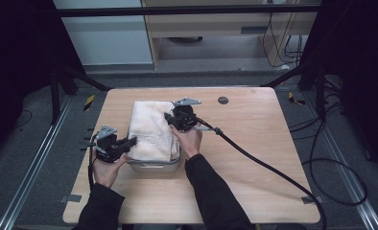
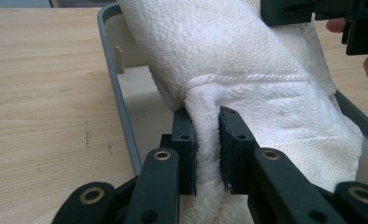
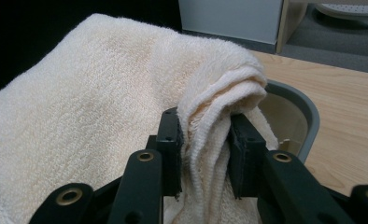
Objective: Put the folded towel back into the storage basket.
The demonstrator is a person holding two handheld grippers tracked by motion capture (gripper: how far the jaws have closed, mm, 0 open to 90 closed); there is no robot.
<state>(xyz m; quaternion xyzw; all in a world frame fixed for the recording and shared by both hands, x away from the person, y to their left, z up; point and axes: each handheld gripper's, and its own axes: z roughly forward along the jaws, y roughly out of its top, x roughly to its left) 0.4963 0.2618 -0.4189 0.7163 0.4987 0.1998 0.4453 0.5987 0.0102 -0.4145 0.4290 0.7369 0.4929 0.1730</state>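
A folded cream towel (image 1: 151, 128) lies over a grey rectangular bin (image 1: 154, 166) on the wooden table. My left gripper (image 1: 132, 141) is at the towel's near left side and is shut on a pinched fold of the towel (image 2: 247, 60), its pads (image 2: 184, 140) pressing the cloth. My right gripper (image 1: 169, 117) is at the towel's far right side, shut on a bunched edge of the towel (image 3: 102, 102); the cloth stands thick between its pads (image 3: 240, 149). The grey bin's rim (image 2: 121, 102) runs under the towel, and its rounded corner (image 3: 308, 116) is beside the right gripper.
The wooden table (image 1: 254, 129) has bare room to the right and in front of the bin. A dark round disc (image 1: 223, 100) is set in the table near its far edge. A thick black cable (image 1: 264, 165) trails from the right gripper across the table to the right.
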